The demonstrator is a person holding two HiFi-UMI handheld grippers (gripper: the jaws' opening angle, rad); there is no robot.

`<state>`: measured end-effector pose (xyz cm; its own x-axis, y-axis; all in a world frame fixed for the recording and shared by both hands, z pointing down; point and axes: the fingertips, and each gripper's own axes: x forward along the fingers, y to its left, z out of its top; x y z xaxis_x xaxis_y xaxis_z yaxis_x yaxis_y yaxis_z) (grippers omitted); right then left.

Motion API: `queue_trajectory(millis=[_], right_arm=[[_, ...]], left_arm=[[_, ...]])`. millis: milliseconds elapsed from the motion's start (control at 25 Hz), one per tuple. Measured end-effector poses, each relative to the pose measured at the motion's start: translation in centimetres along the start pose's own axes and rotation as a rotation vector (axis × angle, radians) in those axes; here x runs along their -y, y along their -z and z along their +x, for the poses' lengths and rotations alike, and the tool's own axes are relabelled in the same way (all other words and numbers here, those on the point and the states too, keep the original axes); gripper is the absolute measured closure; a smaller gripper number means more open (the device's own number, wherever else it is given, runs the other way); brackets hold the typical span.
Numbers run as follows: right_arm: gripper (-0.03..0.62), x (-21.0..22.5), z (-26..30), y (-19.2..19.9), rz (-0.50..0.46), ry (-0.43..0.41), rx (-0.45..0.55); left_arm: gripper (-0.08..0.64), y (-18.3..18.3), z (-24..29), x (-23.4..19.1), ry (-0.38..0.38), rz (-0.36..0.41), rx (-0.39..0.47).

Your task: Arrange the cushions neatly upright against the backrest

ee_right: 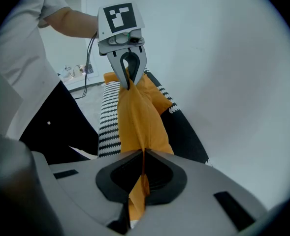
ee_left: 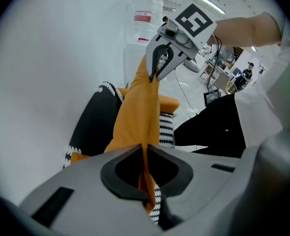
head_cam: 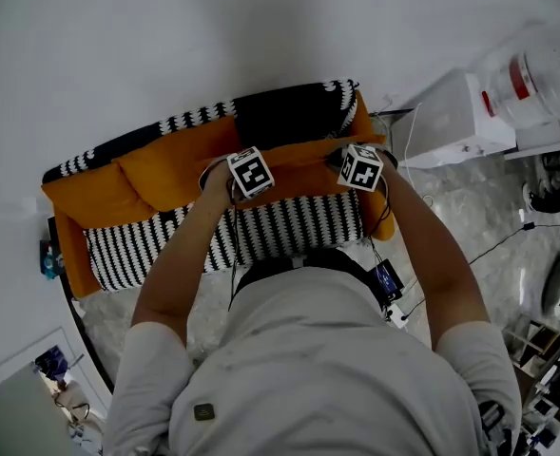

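Left gripper (ee_left: 145, 154): jaws nipped shut on an orange fabric edge of the cushion (ee_left: 140, 112). A bit of black-and-white trim sits just under the pinch.
Right gripper (ee_right: 142, 163): same, jaws clamped on the opposite edge.
Each gripper view also catches the other tool at the far end of the cushion, gripping it. The cushion runs edge-on and taut between them.

Only the head view gives the layout. Both grippers sit side by side, left (head_cam: 241, 177) and right (head_cam: 360, 169), with the cushion (head_cam: 303, 155) spanning them. It is over the picture-right half of the sofa (head_cam: 260, 231), just in front of the black backrest (head_cam: 289, 112). Can't tell if its lower edge touches the striped seat. A second cushion (head_cam: 161, 169), also orange, leans on the backrest at the left.

Only the left gripper view shows the room beyond: ceiling lights (ee_left: 204, 1), desks and a distant seated person (ee_left: 246, 72).
Only the right gripper view shows small clutter (ee_right: 78, 72) on the floor by the far wall.

Surface and room: the sofa backs onto a plain white wall (head_cam: 165, 36). The floor (head_cam: 470, 207) is pale and marbled. A white cabinet (head_cam: 451, 122) stands right of the sofa, with a water bottle (head_cam: 536, 74) beside it. Cables (head_cam: 493, 245) trail across the floor, and a shoe (head_cam: 555, 198) lies at the right edge.
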<state>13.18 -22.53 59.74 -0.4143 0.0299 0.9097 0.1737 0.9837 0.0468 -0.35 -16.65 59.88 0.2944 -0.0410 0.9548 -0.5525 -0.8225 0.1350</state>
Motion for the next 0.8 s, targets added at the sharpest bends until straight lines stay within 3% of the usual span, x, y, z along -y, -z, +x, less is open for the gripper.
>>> queue_trajectory(millis=[400,800], right_arm=[[0.565,3.8,1.5,4.3,-0.041,-0.064,0.017],[0.565,7.3,4.0,7.6,-0.041,-0.081,0.013]], left_arm=[[0.54,-3.6,3.9,-2.3,-0.018,-0.067,-0.023],[0.54,-6.7,7.6,-6.2,-0.06,-0.096,0.013]])
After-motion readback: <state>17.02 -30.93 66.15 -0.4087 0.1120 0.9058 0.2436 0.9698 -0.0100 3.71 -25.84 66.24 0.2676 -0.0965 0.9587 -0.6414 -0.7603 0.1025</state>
